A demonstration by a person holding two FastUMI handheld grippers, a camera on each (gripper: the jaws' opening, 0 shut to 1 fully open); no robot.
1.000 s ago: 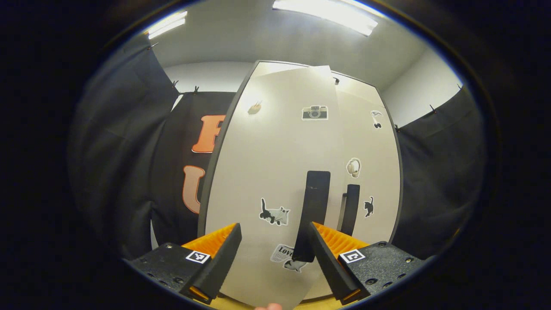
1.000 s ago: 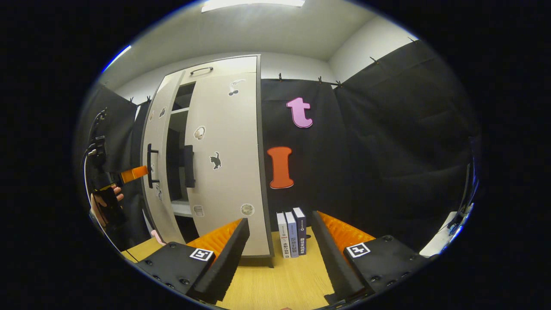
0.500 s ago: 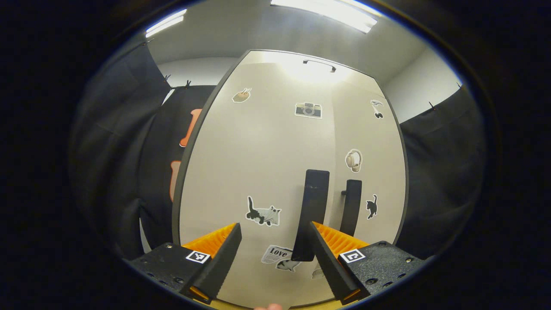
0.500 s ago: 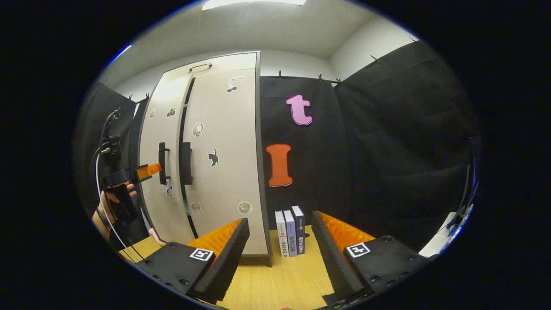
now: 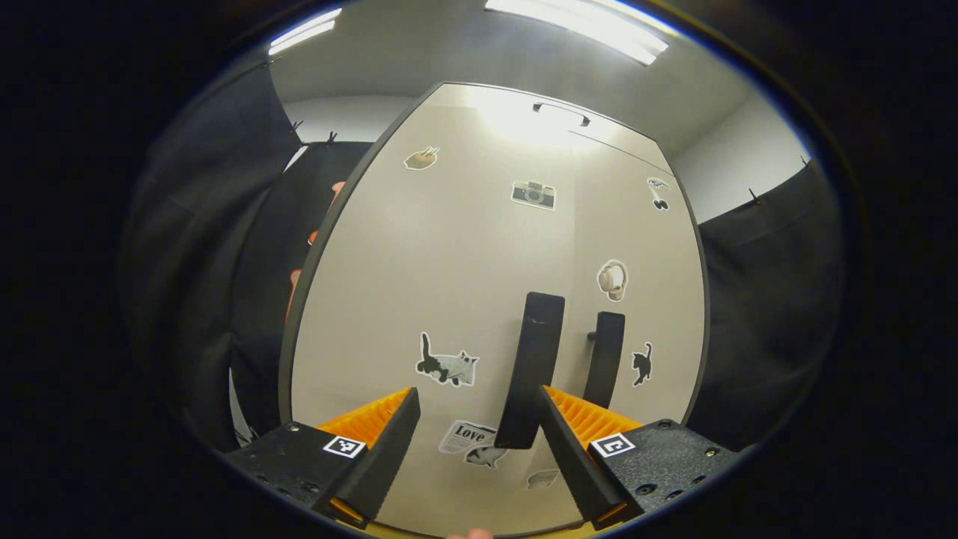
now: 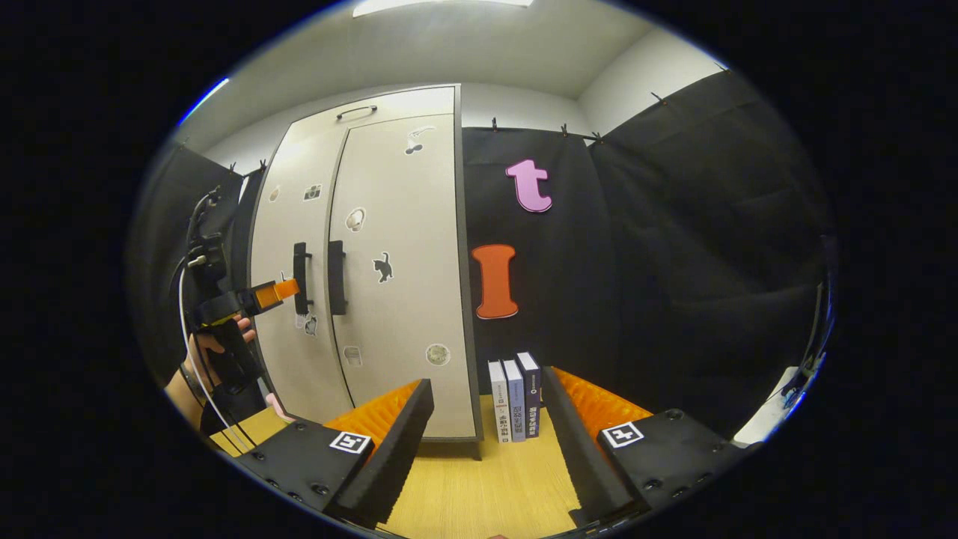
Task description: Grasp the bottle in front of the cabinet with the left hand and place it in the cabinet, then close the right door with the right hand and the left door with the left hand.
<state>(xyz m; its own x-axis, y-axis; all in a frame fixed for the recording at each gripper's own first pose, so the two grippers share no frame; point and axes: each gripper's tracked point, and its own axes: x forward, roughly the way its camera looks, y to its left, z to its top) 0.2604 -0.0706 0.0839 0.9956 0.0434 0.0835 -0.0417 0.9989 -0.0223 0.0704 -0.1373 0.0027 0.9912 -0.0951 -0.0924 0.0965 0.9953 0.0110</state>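
The left door [image 5: 419, 299] of the cabinet [image 6: 441, 112] has swung shut over the last second: a moment ago a dark gap with shelves still showed between the two doors in the right gripper view, and now the left door lies flush beside the right door [image 6: 397, 284], with only a thin seam between them. Their two dark handles stand side by side, the left door handle [image 5: 528, 370] just beside the right door handle [image 5: 605, 358].

The left tongs [image 5: 479, 442] are spread wide and hold nothing; the left door handle's lower end sits between the fingers, nearer the right-hand one, and I cannot tell whether either finger touches the handle or the door. In the right gripper view the same tongs [image 6: 287, 288] reach up to the handle from the left, with the hand [image 6: 221, 348] that carries them below.

The right tongs [image 6: 483, 442] are also wide open and empty, hanging over the table [image 6: 479, 494] near its back edge, well apart from the cabinet front. Three books [image 6: 515, 400] stand upright on the table just beside the cabinet's right-hand bottom corner.

The bottle is out of sight; with both doors closed and the table in front of the cabinet bare of it, I judge it is inside. By that reading the last step is done and the task looks finished; all that is left is to draw the left tongs back off the handle without pulling the door open again.
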